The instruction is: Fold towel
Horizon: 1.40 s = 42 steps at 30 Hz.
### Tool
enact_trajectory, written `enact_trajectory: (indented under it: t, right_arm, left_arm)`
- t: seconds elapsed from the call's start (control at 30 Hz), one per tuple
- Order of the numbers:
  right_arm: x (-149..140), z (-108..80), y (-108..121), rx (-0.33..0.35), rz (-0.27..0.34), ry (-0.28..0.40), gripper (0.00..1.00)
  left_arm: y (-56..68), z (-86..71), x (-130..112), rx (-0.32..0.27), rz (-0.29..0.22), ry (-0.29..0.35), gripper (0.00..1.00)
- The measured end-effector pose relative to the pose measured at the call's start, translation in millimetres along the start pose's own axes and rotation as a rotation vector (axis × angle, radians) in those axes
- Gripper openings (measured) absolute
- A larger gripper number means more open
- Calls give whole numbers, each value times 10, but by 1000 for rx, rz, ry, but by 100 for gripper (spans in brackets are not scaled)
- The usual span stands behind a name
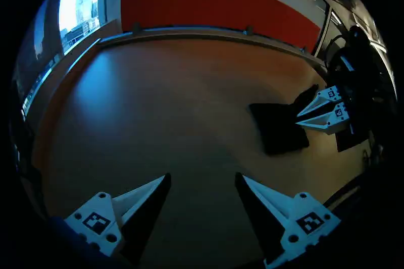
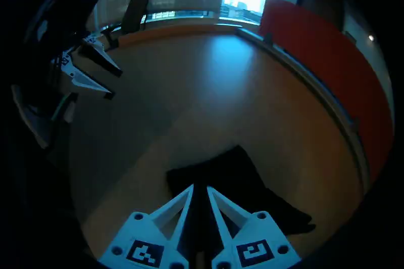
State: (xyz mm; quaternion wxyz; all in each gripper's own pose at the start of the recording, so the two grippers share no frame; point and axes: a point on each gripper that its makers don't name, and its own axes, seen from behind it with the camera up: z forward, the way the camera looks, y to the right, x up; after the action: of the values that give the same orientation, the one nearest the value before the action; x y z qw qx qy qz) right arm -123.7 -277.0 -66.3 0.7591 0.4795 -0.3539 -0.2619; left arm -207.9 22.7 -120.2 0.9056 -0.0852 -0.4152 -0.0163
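A big, smooth brown wooden table top (image 1: 151, 107) has a long red board (image 1: 217, 9) standing along its far edge. A bright window (image 1: 81, 1) shows tall buildings outside. A dark high-backed chair (image 2: 134, 11) stands near the window.

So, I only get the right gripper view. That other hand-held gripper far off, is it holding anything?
Observer: No. In the left gripper view, the left hand-held gripper has its fingers spread wide, with bare table between them.
Operator: And mine, seen from over there?
Observer: The right hand-held gripper reaches in from the side, fingers nearly together, with its tips over the edge of the dark towel. I cannot tell whether they pinch the cloth.
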Motion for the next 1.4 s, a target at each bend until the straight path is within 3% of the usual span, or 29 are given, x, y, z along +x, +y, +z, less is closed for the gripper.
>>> enact_trajectory:
  t: [0.4, 0.7, 0.8, 0.97, 1.03, 1.17, 1.4]
  right_arm:
    - [-98, 382, -190, 143, -86, -112, 5]
    - [-88, 434, -186, 137, -98, -116, 5]
    - [-78, 399, -191, 131, -87, -105, 15]
    - [-86, 306, -213, 128, -44, -82, 47]
    - [-99, 260, -210, 121, -23, -71, 56]
    - [-152, 163, -169, 92, 22, -54, 62]
    - [-373, -25, -77, 29, 102, -49, 62]
  left_arm:
    - [-19, 4, -128, 8, -37, -7, 94]
    - [-46, 13, -145, 11, -58, -6, 93]
    - [-48, 17, -136, 11, -55, -6, 93]
    - [-35, 22, -116, 9, -49, -4, 94]
    - [-32, 25, -110, 9, -47, -3, 93]
    - [-29, 27, -95, 11, -45, -1, 94]
    - [-30, 29, -52, 15, -47, 6, 94]
